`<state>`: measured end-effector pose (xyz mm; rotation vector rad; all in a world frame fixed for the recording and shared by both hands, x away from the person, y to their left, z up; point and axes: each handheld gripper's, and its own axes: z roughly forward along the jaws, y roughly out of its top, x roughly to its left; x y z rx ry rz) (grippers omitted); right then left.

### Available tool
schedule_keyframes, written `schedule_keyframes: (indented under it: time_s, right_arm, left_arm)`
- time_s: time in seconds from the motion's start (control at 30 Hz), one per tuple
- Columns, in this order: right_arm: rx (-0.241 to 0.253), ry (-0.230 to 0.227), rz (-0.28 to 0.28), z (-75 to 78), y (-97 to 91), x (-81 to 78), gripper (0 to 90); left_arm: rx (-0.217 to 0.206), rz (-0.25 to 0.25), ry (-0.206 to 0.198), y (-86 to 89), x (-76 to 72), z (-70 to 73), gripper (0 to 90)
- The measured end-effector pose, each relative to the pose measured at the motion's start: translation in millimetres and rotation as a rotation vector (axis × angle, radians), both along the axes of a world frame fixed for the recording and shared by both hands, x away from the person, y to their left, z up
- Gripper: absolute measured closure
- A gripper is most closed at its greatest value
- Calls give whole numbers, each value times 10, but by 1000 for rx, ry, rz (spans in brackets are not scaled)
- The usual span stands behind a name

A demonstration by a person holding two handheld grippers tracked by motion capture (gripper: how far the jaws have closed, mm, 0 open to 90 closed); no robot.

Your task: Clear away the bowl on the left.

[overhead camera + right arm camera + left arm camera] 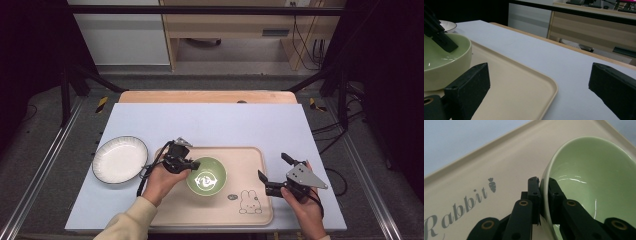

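While the left gripper (pixel 192 165) pinches the bowl (pixel 206 176) rim on the tray (pixel 250 210), lift level; the right gripper (pixel 272 172), just beside the tray, gapes empty.

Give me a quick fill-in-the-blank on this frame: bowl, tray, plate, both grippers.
1. The left gripper is shut on the rim of the ____ bowl.
2. The bowl sits on the beige ____.
3. The white plate lies on the table to the ____ of the tray in the high view.
4. The right gripper is ____ and holds nothing.

Missing words: green; tray; left; open
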<state>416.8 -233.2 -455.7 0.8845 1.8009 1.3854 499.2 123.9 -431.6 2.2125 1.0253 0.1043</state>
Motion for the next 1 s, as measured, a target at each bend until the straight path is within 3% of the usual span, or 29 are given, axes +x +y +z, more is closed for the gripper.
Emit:
schedule_keyframes:
  time_s: [0.43,1.0]
  right_arm:
    - [-4,0,2,-2,3,1,39]
    - [-4,2,3,1,3,-2,39]
  left_arm:
    - [-17,3,14,29,25,-38,833]
    - [-3,4,30,51,47,-62,836]
